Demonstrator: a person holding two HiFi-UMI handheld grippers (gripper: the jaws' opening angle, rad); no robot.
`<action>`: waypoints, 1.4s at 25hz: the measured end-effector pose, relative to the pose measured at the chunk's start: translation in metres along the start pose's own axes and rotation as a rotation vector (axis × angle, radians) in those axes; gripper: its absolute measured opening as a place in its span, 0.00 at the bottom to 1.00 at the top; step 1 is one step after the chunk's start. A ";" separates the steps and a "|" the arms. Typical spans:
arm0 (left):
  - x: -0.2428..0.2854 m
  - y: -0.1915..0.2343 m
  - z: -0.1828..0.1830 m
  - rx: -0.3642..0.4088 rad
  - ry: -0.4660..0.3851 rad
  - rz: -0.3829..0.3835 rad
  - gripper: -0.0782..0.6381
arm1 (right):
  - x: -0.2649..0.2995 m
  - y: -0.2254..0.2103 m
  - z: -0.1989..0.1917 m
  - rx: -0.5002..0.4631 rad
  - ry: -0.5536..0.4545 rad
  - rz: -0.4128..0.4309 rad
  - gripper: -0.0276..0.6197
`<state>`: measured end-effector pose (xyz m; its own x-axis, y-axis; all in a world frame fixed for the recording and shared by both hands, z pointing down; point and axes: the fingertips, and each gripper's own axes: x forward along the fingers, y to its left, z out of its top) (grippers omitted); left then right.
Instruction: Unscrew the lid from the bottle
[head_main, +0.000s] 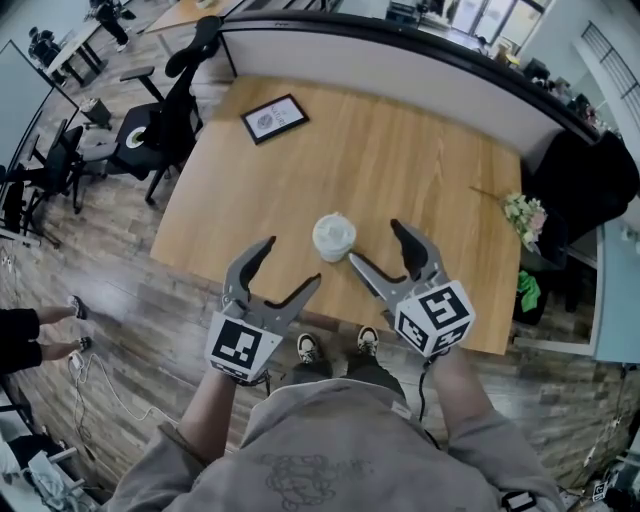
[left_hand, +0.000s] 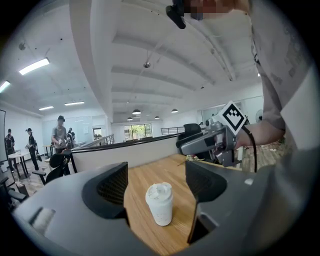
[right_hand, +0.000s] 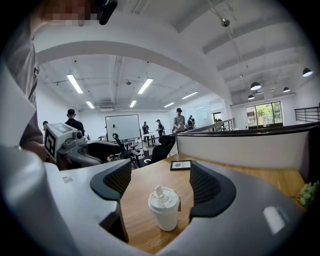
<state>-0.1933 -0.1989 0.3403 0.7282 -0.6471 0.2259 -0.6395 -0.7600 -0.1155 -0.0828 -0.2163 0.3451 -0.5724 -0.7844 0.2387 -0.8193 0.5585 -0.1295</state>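
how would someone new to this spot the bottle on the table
Start at the light wooden table. Near its front edge stands a small white bottle with a white spouted lid. It is the only upright container: the flat black picture frame lies far back, the flowers at the right edge.

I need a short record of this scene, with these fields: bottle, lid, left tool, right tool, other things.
bottle: white bottle, upright on table
lid: lid on the bottle
left tool: left tool open, empty, short of the bottle
right tool: right tool open, empty, not touching the bottle
other things: framed picture; flowers
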 end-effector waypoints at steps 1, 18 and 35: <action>0.002 -0.002 -0.004 0.007 -0.001 -0.002 0.63 | 0.003 0.002 -0.001 -0.007 -0.006 0.015 0.60; 0.080 -0.002 -0.128 0.015 -0.032 -0.026 0.69 | 0.070 -0.003 -0.077 -0.048 -0.017 0.129 0.60; 0.142 -0.015 -0.175 0.015 -0.065 -0.121 0.61 | 0.112 -0.007 -0.117 -0.160 -0.011 0.124 0.64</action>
<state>-0.1239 -0.2690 0.5432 0.8147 -0.5526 0.1756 -0.5425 -0.8334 -0.1056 -0.1376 -0.2767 0.4855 -0.6700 -0.7092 0.2194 -0.7273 0.6864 -0.0021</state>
